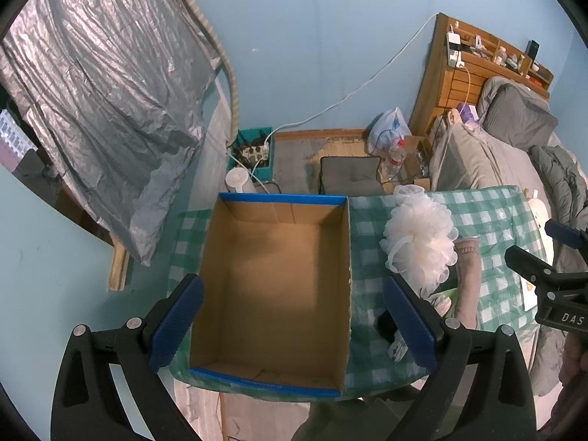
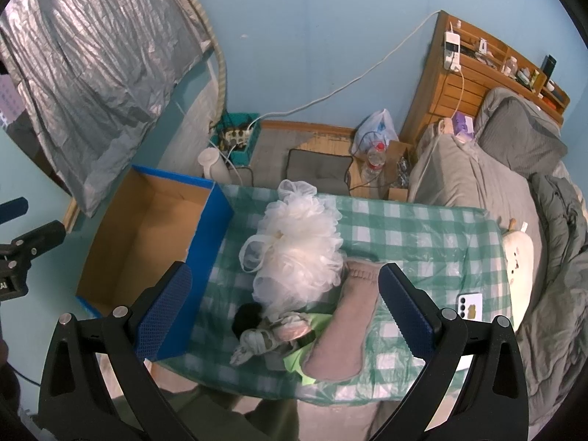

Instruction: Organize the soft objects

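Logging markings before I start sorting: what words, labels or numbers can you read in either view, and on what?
"DAS": white letters on the black body of the right gripper, cut off at the frame edge.
"AI": white letters on the left gripper, also cut off.
Water bottle: red label, too small to read.
Plastic bag: blue print, blurred.
Purple box on the bed: unreadable.

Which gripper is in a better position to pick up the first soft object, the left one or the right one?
Probably the right. The right gripper is open and points at the pile: white mesh sponge, pink sock, small bundle. The left gripper, also open, faces the empty cardboard box.
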The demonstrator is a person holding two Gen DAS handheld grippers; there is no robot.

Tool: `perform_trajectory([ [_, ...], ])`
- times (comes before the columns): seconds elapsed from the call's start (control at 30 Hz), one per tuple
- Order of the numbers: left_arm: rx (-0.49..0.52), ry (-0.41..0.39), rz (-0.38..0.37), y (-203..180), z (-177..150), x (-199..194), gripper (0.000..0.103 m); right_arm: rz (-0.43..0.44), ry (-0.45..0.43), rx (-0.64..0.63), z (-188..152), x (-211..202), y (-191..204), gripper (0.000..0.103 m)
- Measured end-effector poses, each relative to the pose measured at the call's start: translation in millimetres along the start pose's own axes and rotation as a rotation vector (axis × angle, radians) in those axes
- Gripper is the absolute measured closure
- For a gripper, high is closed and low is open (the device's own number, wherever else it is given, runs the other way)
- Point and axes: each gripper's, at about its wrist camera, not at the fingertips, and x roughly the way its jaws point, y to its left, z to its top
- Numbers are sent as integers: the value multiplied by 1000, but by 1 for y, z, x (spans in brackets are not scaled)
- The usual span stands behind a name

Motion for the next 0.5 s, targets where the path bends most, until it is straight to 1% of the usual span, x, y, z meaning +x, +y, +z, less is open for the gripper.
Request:
perform_trajectory([
  [0.5,0,5,-3,1,0,1,4,2,5,0,-2,3,2,2],
])
